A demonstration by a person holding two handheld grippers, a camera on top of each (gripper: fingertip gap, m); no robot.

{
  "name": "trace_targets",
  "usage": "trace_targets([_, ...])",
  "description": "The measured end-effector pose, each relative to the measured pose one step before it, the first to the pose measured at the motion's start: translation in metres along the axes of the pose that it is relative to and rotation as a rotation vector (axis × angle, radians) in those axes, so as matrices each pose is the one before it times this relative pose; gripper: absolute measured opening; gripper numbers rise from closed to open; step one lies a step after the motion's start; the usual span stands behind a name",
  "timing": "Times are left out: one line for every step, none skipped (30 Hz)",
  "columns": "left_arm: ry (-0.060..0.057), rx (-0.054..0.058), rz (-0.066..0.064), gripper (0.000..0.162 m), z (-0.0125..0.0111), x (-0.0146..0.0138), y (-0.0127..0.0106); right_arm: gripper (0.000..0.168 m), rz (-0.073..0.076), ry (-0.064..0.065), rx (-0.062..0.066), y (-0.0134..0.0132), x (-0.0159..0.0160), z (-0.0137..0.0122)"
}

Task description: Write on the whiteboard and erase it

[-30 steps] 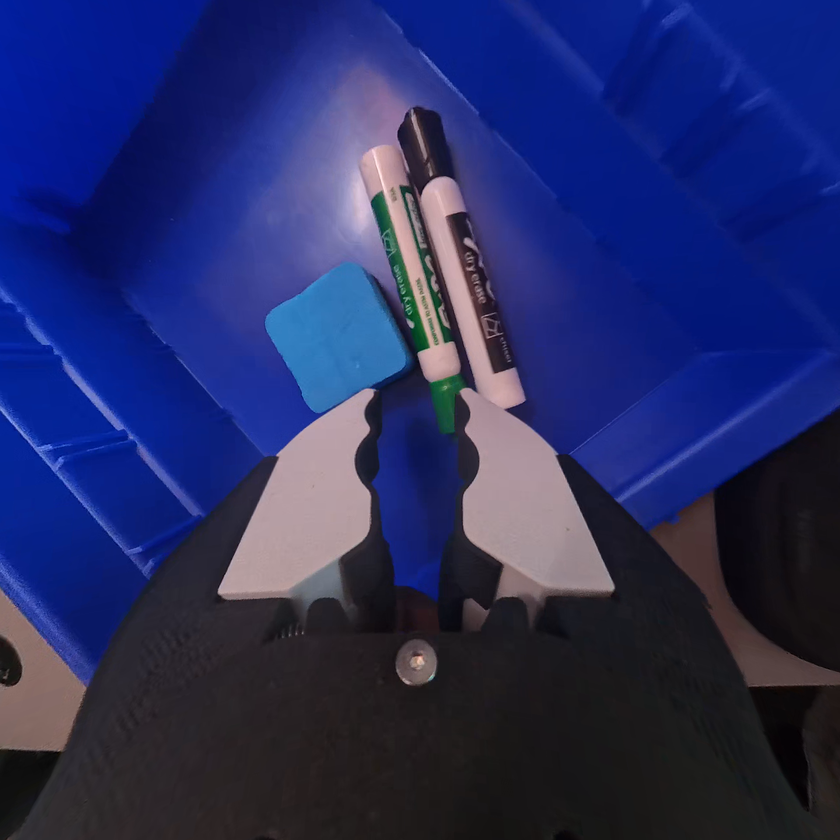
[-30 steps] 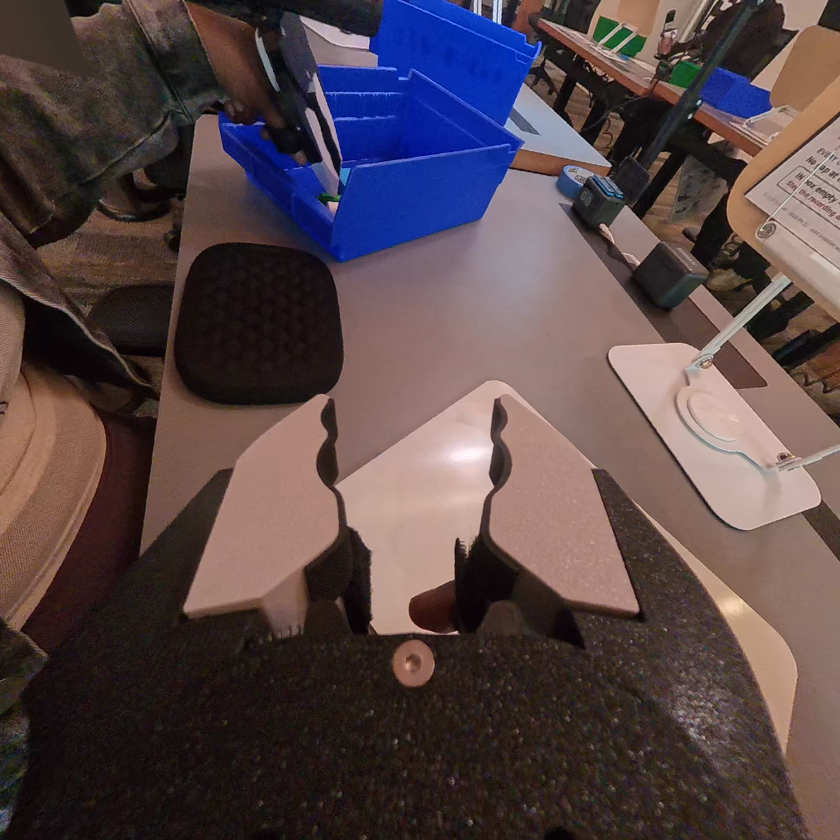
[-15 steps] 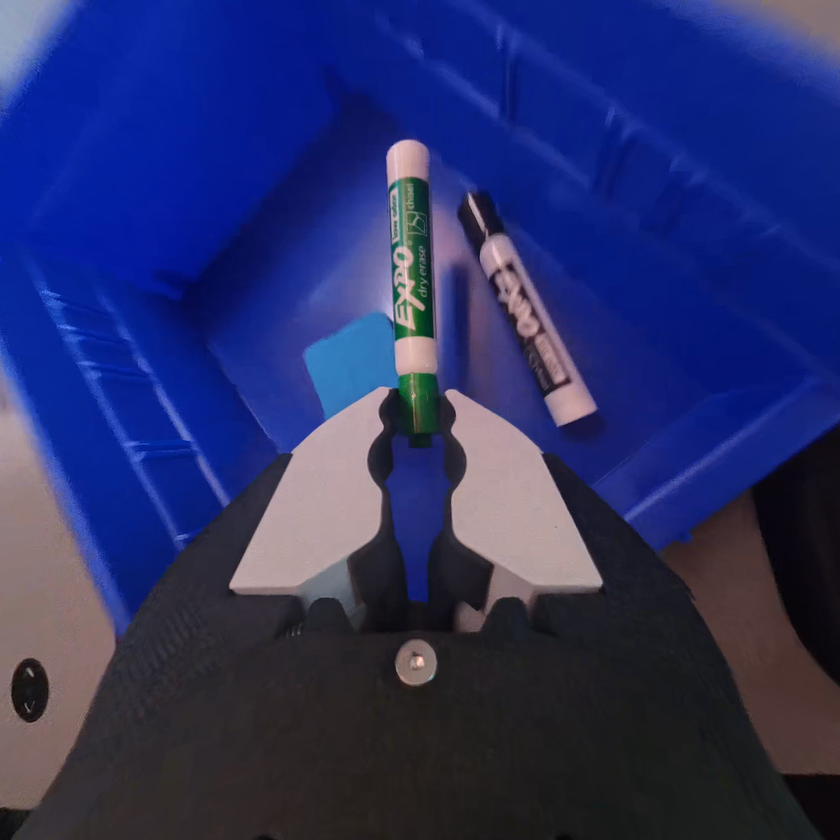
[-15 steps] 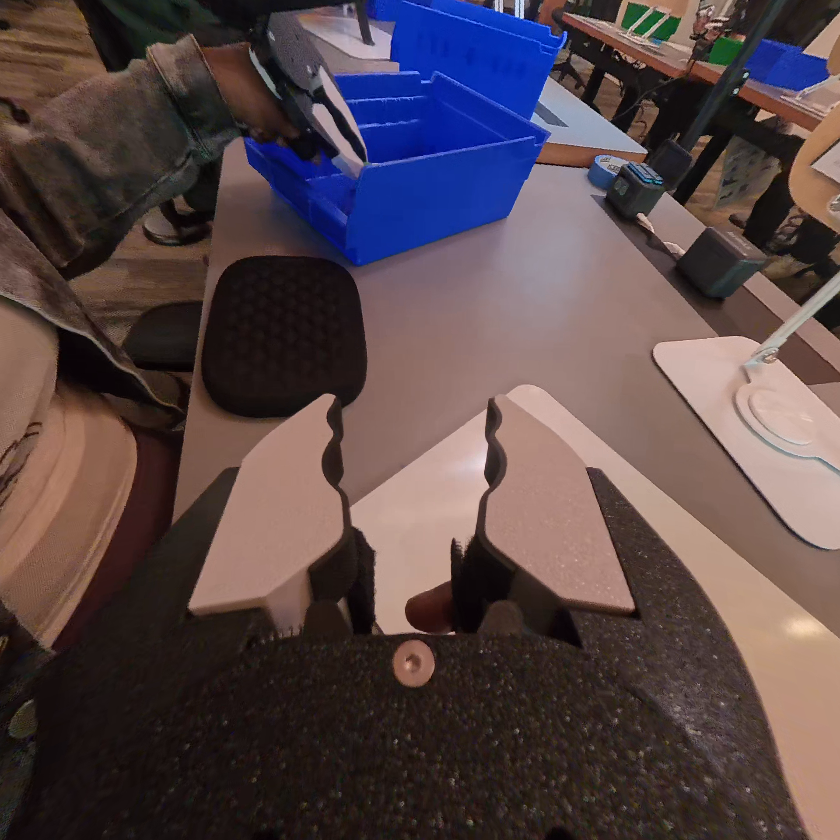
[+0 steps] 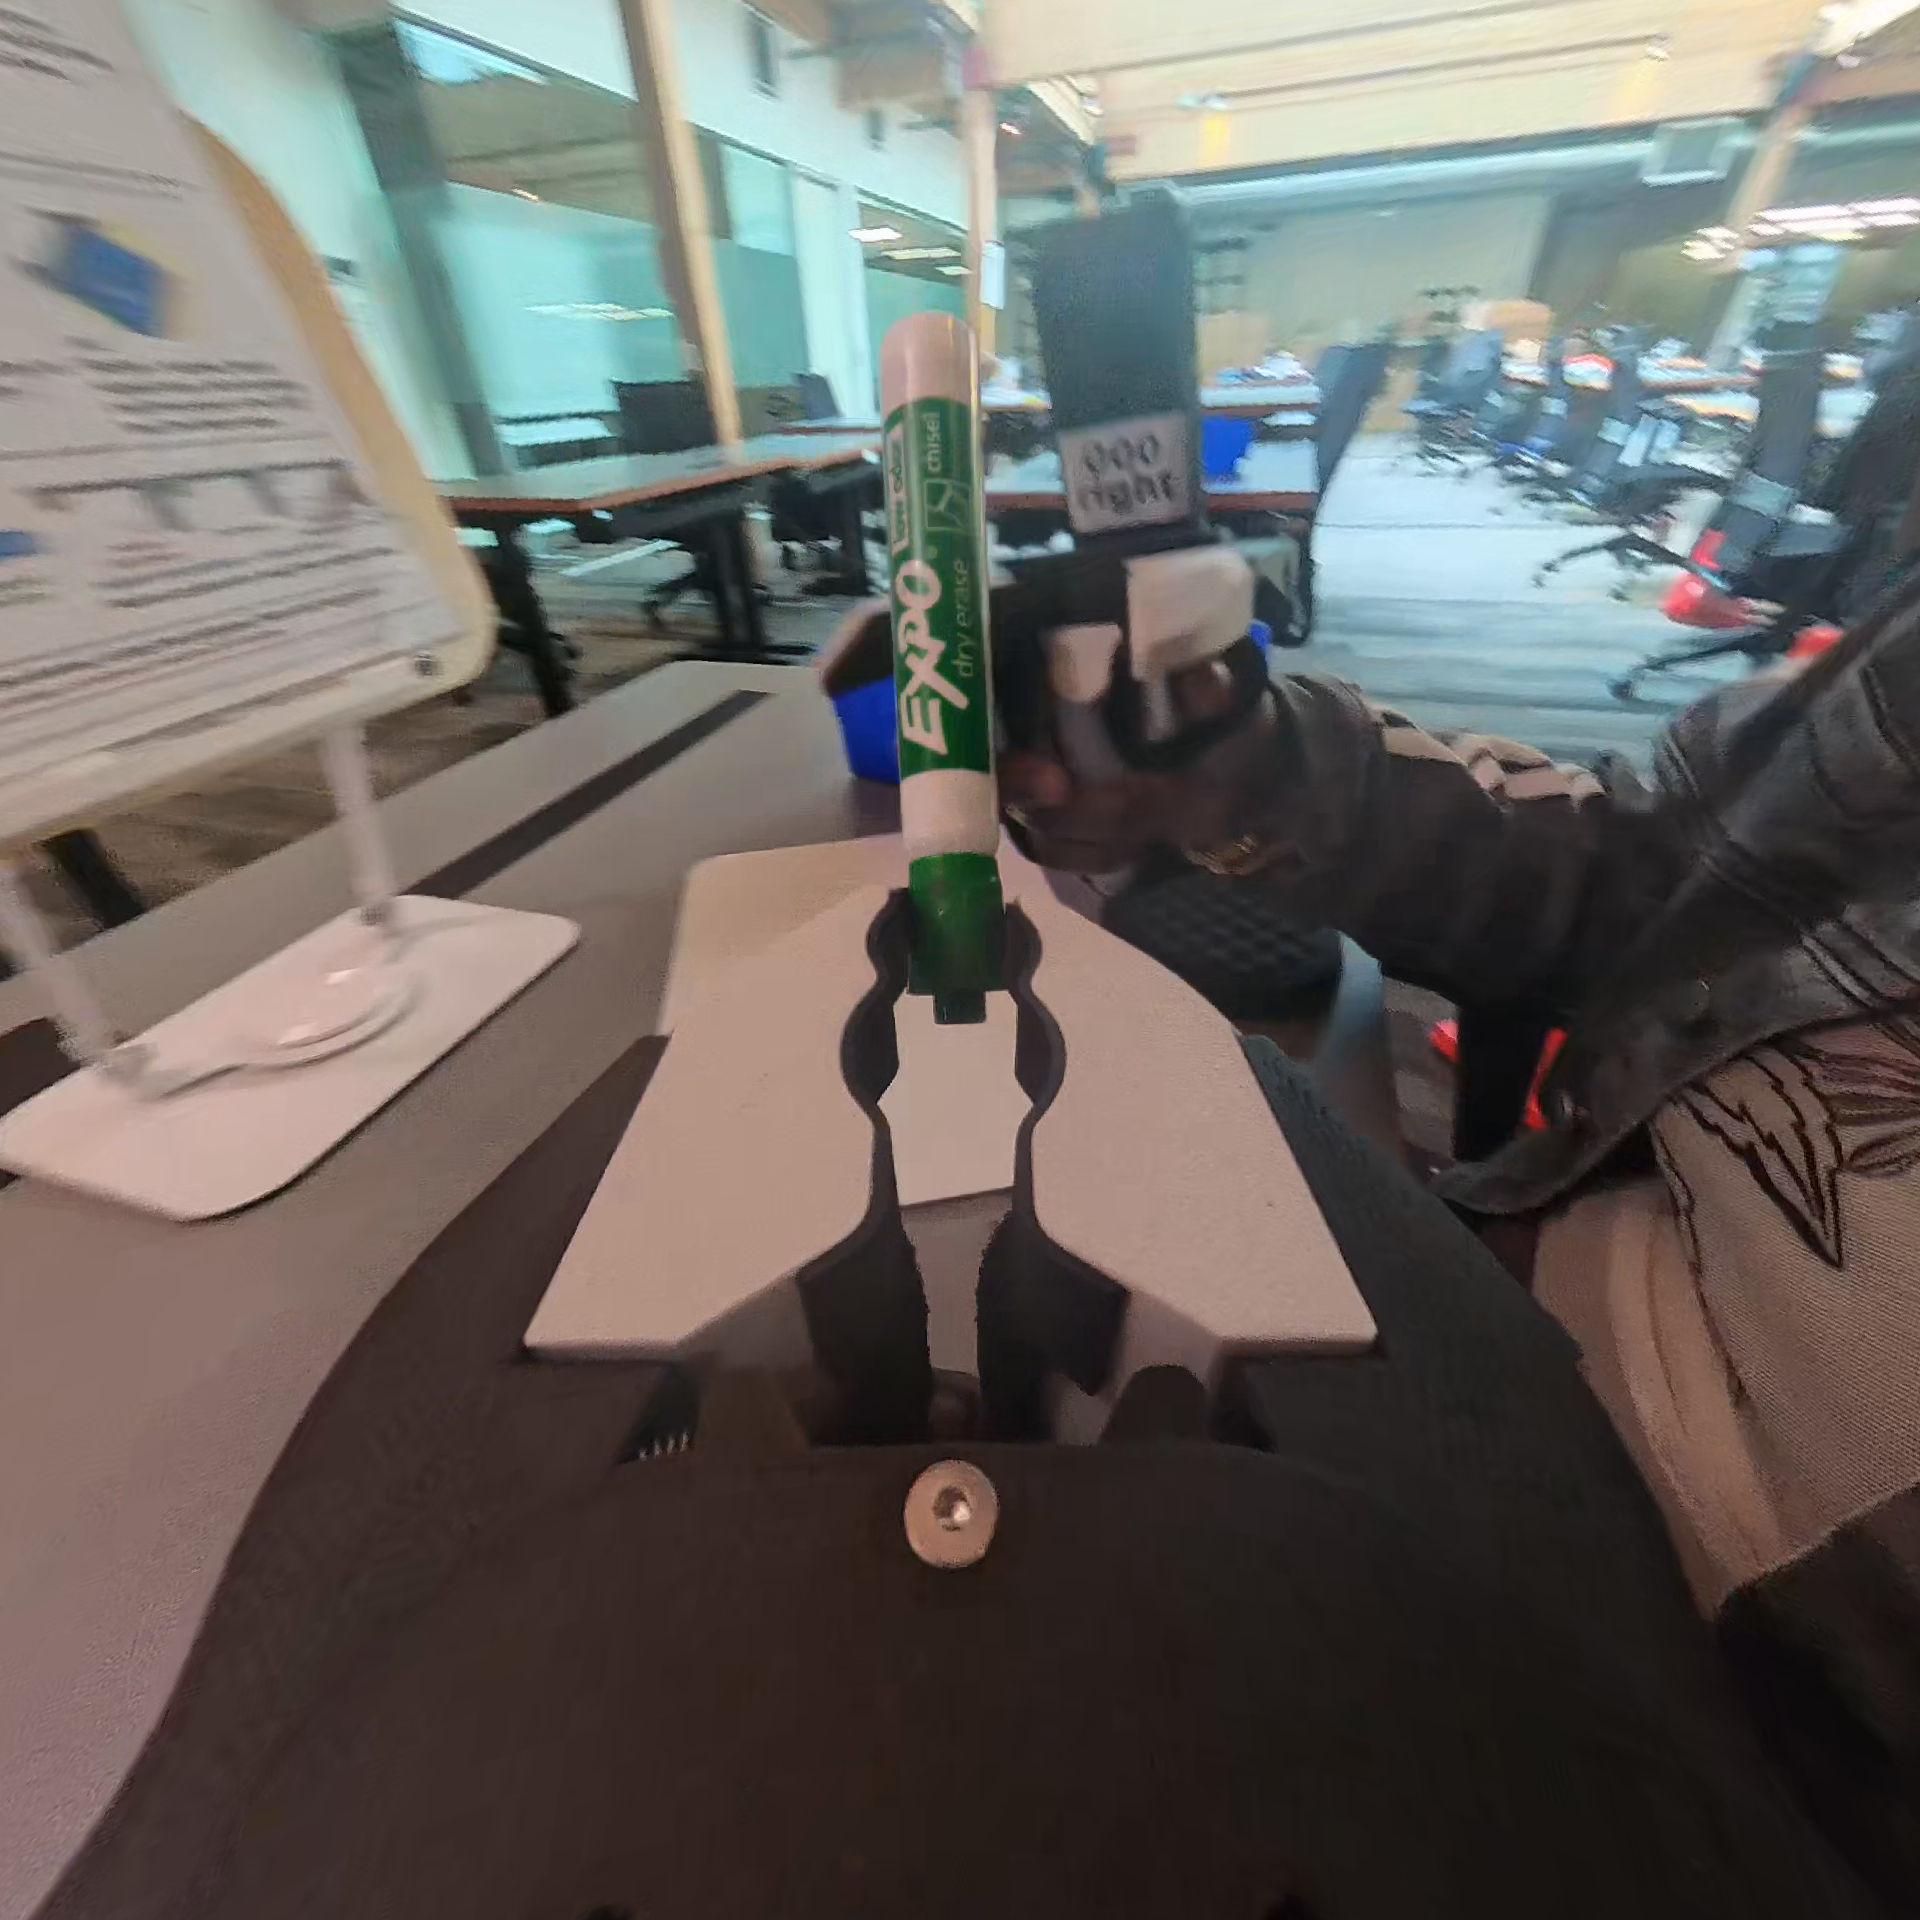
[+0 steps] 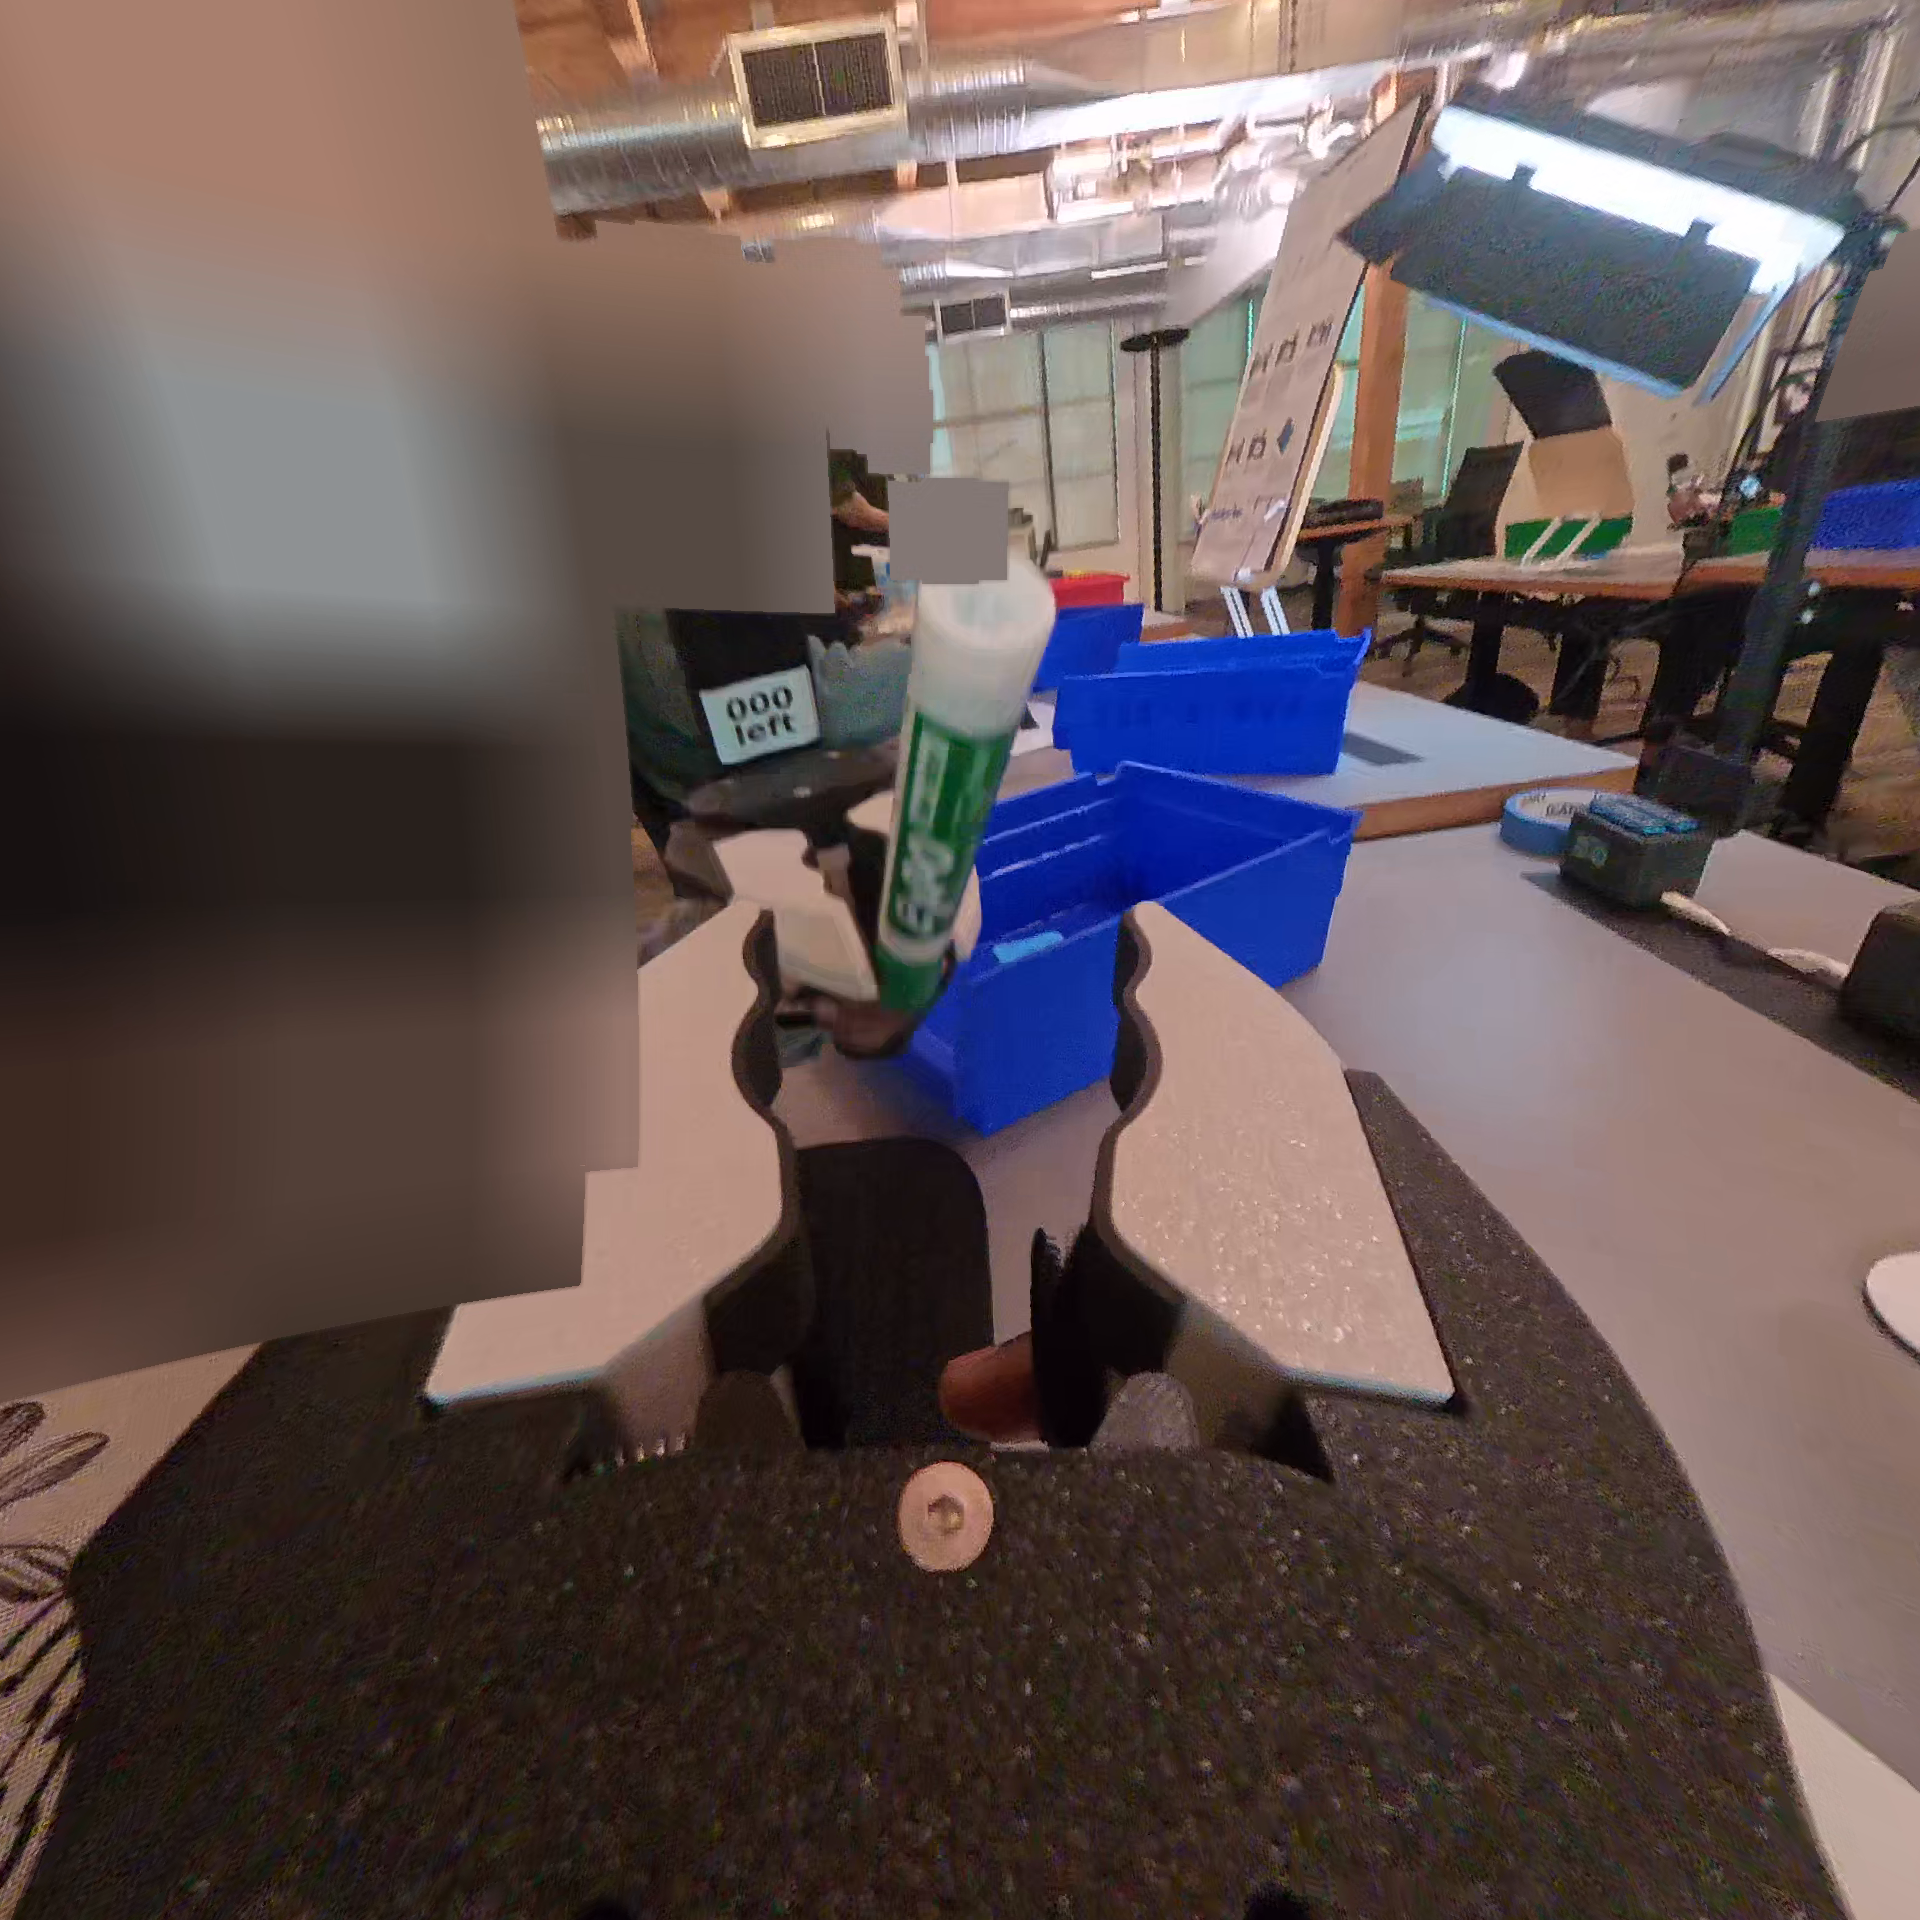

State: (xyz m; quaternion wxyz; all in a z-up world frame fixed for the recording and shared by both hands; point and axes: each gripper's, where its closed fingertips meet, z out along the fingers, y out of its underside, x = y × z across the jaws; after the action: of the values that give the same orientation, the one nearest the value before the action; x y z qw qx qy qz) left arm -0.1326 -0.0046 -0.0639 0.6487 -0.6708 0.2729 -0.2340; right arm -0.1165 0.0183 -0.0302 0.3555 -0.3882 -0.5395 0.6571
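My left gripper (image 5: 951, 925) is shut on the cap end of a green dry-erase marker (image 5: 940, 623). The marker points forward and up, above the white whiteboard (image 5: 748, 904) on the grey table. My right gripper (image 6: 945, 935) is open and empty and faces the marker (image 6: 935, 831), whose white end points toward it, a short way beyond its fingertips. In the left wrist view the right gripper (image 5: 1132, 665) shows just behind the marker, held by a hand. A blue eraser (image 6: 1023, 951) lies in the blue bin (image 6: 1195, 914).
A black pad (image 6: 883, 1236) lies on the table between my right gripper and the bin. A sign on a white base (image 5: 281, 1039) stands to the left of the whiteboard. A blue tape roll (image 6: 1538, 816) and dark boxes (image 6: 1631, 857) sit at the far right. The left gripper's tips are roughly 5 cm from the right gripper's.
My left gripper closed on the green marker, lifted it out of the blue bin and swung it over the whiteboard. My right gripper rose from the whiteboard to face the marker, still open.
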Motion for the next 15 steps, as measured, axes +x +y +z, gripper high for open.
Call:
trace_targets([0.0481, -0.0285, 0.0150, 0.018, 0.01175, 0.00712, 0.00556, 0.060, -0.0072, -0.0168, 0.0096, -0.00397, -0.00247, -0.00014])
trace_targets([0.0367, -0.0357, 0.0228, 0.018, 0.01030, 0.00500, 0.00560, 0.053, -0.0152, -0.0218, -0.0029, -0.00151, -0.00360, -0.00094])
trace_targets([0.0244, -0.0337, 0.0266, 0.018, 0.00867, 0.00284, 0.00423, 0.032, -0.0299, -0.0194, -0.0047, -0.00041, -0.00400, -0.00251])
trace_targets([0.0259, -0.0265, 0.0315, 0.018, 0.00725, 0.00282, 0.00234, 0.021, -0.0403, 0.0030, 0.0019, -0.00068, -0.00152, -0.00381])
trace_targets([0.0060, -0.0154, 0.0263, 0.018, 0.00574, -0.00054, 0.00002, 0.020, -0.0406, 0.0171, 0.0032, -0.00093, 0.00018, -0.00495])
trace_targets([0.0020, -0.0107, 0.0243, 0.018, 0.00460, -0.00155, -0.00085, 0.020, -0.0337, 0.0204, -0.0023, -0.00041, 0.00104, -0.00541])
trace_targets([-0.0096, -0.0066, 0.0248, 0.018, 0.00433, -0.00358, -0.00168, 0.020, -0.0251, 0.0267, 0.0045, -0.00123, 0.00248, -0.00572])
trace_targets([-0.0195, 0.0004, 0.0269, 0.019, 0.00468, -0.00499, -0.00282, 0.020, -0.0204, 0.0279, 0.0208, -0.00319, 0.00329, -0.00620])
trace_targets([-0.0139, 0.0081, 0.0231, 0.019, 0.00507, -0.00427, -0.00389, 0.020, -0.0169, 0.0298, 0.0338, -0.00503, 0.00434, -0.00672])
trace_targets([-0.0118, -0.0014, 0.0191, 0.025, 0.00582, -0.00407, -0.00235, 0.020, -0.0046, 0.0339, 0.0379, -0.00613, 0.00610, -0.00709])
trace_targets([-0.0142, -0.0155, 0.0171, 0.033, 0.00649, -0.00406, -0.00080, 0.020, 0.0079, 0.0282, 0.0351, -0.00618, 0.00625, -0.00675])
trace_targets([-0.0107, -0.0208, 0.0221, 0.040, 0.00689, -0.00284, -0.00009, 0.020, 0.0114, 0.0174, 0.0315, -0.00568, 0.00502, -0.00589])
trace_targets([-0.0137, -0.0244, 0.0291, 0.045, 0.00714, -0.00270, 0.00054, 0.020, 0.0060, 0.0143, 0.0226, -0.00451, 0.00410, -0.00493])
trace_targets([-0.0139, -0.0239, 0.0334, 0.047, 0.00726, -0.00236, 0.00048, 0.020, -0.0050, 0.0169, 0.0108, -0.00245, 0.00401, -0.00409])
trace_targets([-0.0020, -0.0202, 0.0335, 0.046, 0.00703, -0.00029, 0.00046, 0.020, -0.0112, 0.0160, 0.0029, -0.00100, 0.00362, -0.00346])
